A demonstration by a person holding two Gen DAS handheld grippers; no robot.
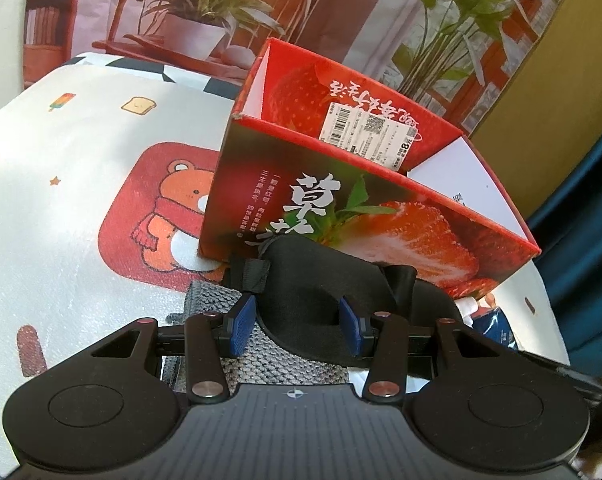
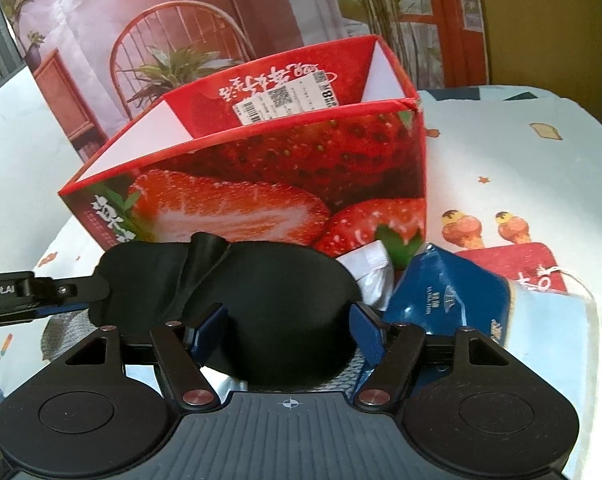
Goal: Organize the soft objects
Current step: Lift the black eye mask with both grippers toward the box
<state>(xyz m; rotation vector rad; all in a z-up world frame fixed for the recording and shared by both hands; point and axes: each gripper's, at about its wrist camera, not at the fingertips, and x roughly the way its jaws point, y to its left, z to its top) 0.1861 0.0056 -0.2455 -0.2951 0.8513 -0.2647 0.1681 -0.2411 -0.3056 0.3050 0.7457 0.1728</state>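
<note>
A black padded eye mask [image 1: 301, 276] lies in front of a red strawberry box [image 1: 365, 208], open at the top. My left gripper [image 1: 297, 324] has its blue pads on either side of one end of the mask, over a grey knitted cloth [image 1: 261, 360]. In the right wrist view my right gripper [image 2: 287, 332] has its jaws around the other end of the mask [image 2: 277, 288]. The box [image 2: 269, 168] stands just behind. The left gripper's arm [image 2: 29, 292] enters from the left. Both pairs of jaws stand fairly wide; firm contact with the mask is unclear.
A blue packet [image 2: 445, 292] and white crumpled paper [image 2: 369, 268] lie right of the mask. A cartoon-print cloth [image 1: 81, 184] covers the table. A printed backdrop with plants and a chair [image 2: 173, 40] stands behind the box.
</note>
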